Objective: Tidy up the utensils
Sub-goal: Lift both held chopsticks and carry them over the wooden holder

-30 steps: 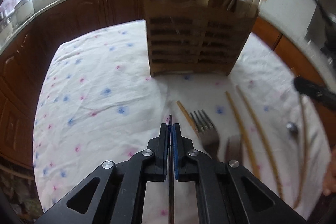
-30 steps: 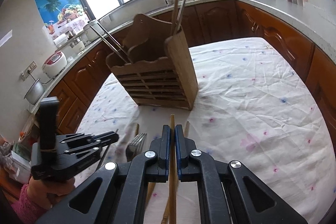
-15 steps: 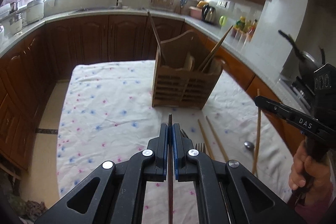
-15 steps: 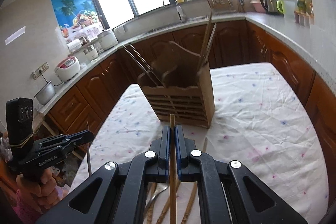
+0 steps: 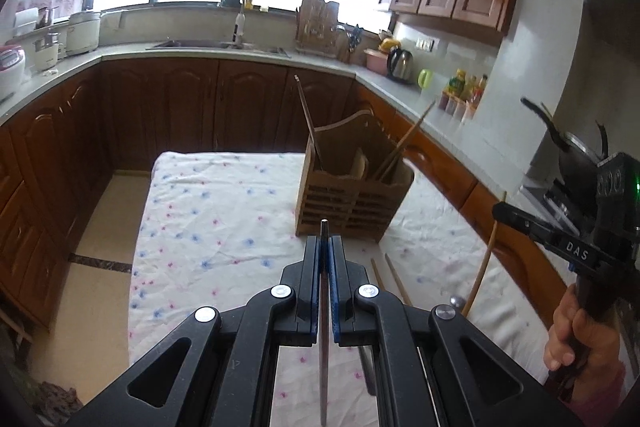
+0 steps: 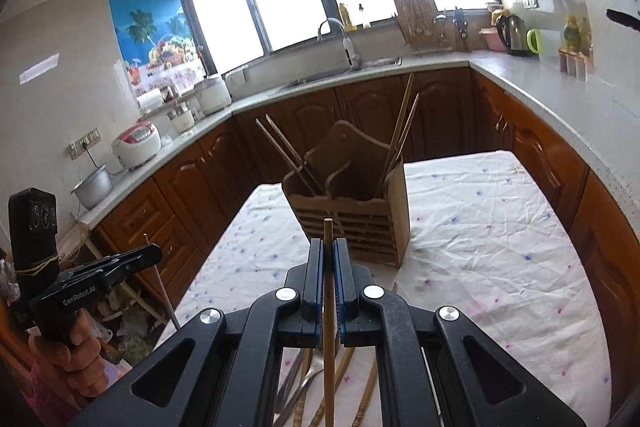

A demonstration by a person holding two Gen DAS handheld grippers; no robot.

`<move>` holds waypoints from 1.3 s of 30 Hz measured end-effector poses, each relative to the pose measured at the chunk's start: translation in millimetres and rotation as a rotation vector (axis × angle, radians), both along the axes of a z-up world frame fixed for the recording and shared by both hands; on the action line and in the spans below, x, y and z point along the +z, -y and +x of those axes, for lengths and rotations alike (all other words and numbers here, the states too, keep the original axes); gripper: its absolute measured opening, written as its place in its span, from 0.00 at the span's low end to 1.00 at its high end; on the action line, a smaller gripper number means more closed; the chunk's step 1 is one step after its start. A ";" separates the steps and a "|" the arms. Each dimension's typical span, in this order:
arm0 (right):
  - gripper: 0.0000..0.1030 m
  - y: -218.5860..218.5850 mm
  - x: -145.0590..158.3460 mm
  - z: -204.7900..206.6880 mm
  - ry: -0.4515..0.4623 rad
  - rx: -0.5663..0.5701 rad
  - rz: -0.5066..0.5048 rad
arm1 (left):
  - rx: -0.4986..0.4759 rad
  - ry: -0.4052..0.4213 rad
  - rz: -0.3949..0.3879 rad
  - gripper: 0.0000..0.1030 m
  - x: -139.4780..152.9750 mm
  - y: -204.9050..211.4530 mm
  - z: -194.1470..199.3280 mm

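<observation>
A wooden holder (image 5: 352,199) stood on a table with a white flowery cloth (image 5: 216,227). On the left side, the left gripper (image 5: 324,251) was squeezed tight on a thin dark chopstick (image 5: 324,327), up in the air and on the near side of the holder. The stick's tip poked out past the fingers and pointed at the holder's front. Inside the holder, two dark sticks (image 6: 288,159) leaned out of the left part, and two light sticks (image 6: 400,131) leaned out of the right part. More light chopsticks (image 5: 394,277) lay flat on the cloth, just in front of the holder. To the right of the holder, the right gripper (image 6: 328,259) was pinched shut on a light wooden chopstick (image 6: 329,327), also lifted off the cloth and pointing at the holder. Under it, near the holder's front, more sticks and a fork (image 6: 308,375) lay on the cloth. A hand (image 5: 576,331) held the right gripper's handle.
</observation>
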State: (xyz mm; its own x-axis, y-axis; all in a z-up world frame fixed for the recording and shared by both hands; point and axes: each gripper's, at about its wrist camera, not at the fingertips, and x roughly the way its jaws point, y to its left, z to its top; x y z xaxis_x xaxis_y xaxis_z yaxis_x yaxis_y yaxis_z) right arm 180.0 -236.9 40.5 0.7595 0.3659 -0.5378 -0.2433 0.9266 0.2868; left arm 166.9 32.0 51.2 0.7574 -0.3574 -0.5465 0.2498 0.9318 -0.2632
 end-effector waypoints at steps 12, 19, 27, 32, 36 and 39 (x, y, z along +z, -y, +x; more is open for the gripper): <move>0.05 6.3 15.8 -0.8 0.072 -0.036 0.019 | 0.034 0.058 -0.051 0.02 8.4 -11.5 -0.6; 0.05 10.2 23.6 2.0 0.107 -0.056 0.036 | 0.039 0.097 -0.094 0.02 15.3 -13.9 8.0; 0.05 20.1 49.6 14.3 0.222 -0.086 0.080 | 0.065 0.201 -0.132 0.02 30.2 -11.1 30.3; 0.05 21.8 69.5 36.0 0.294 -0.130 0.068 | 0.107 0.283 -0.154 0.02 43.4 -6.3 56.5; 0.05 26.2 80.6 54.2 0.343 -0.165 0.087 | 0.160 0.344 -0.153 0.02 45.7 0.6 75.2; 0.05 31.4 85.2 63.6 0.378 -0.181 0.108 | 0.188 0.373 -0.163 0.02 42.1 8.9 88.2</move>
State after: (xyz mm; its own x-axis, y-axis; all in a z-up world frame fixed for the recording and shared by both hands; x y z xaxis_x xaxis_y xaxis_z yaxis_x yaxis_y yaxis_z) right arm 243.6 -268.3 125.6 0.9529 0.2476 -0.1752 -0.1863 0.9335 0.3064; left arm 255.1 23.1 93.4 0.9519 -0.2538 -0.1715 0.1860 0.9239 -0.3345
